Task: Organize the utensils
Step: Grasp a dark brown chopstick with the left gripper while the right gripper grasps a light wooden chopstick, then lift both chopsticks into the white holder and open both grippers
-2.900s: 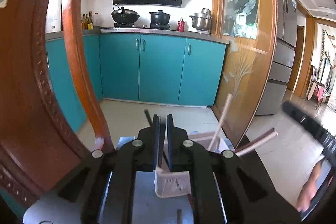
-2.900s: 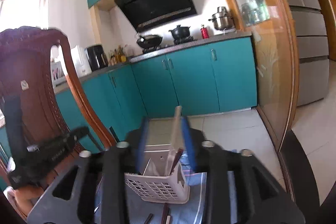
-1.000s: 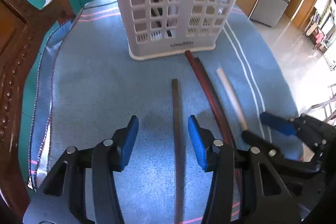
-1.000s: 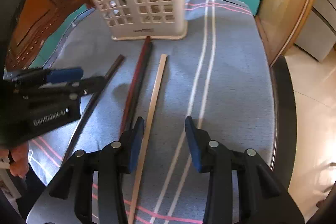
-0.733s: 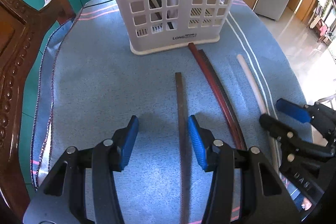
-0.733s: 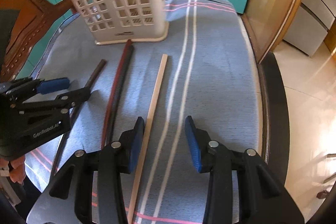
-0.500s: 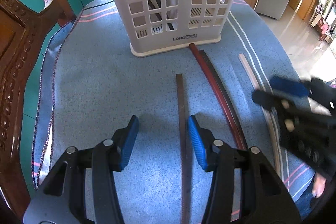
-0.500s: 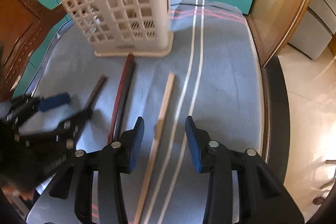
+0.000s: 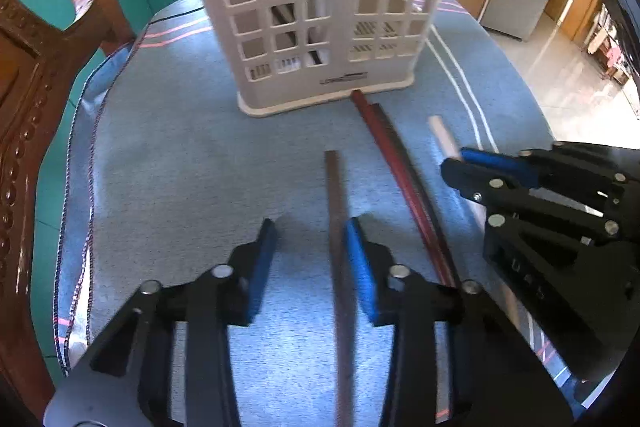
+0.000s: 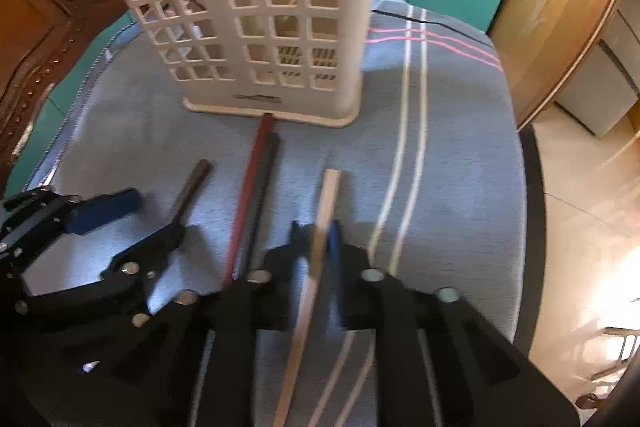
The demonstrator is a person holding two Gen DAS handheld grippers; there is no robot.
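Blue cloth (image 9: 180, 167) | left gripper (image 9: 312, 263) closing – brown chopstick (image 9: 338, 227) between | right gripper (image 10: 316, 239) pinching pale chopstick (image 10: 326, 203) – blurred

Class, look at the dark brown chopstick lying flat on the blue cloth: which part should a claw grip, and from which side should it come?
Grip the dark brown chopstick across its thin width near mid-length, coming from above. It lies flat with bare cloth on both sides. The left claw already straddles it, jaws closing.
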